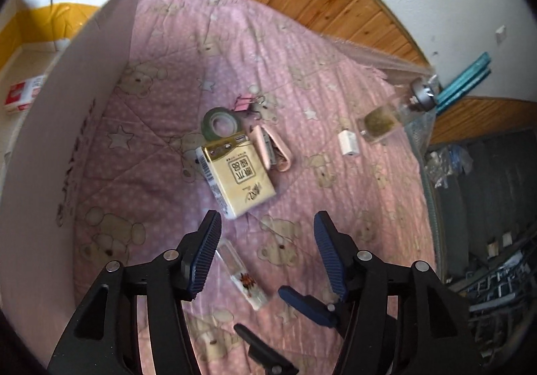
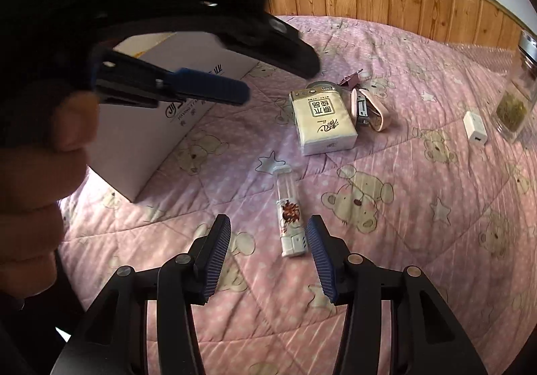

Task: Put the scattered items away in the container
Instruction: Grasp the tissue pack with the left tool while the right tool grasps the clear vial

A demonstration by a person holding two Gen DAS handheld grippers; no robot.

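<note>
1. My right gripper [image 2: 268, 234] is spread wide, grasping nothing; the clear lighter [image 2: 291, 217] lies on the pink quilt [image 2: 402, 274] with its white end between my fingertips, untouched.
2. My left gripper [image 1: 266, 230] is also released and empty, above the quilt.
3. Further on, the tissue pack [image 1: 235, 173] rests against the tape roll [image 1: 220, 123] and the pink stapler [image 1: 275, 150].
4. The white cardboard box [image 1: 67, 123] stands at the left.
5. The white charger [image 1: 348, 142] and the glass jar [image 1: 386, 120] lie farthest right.
</note>
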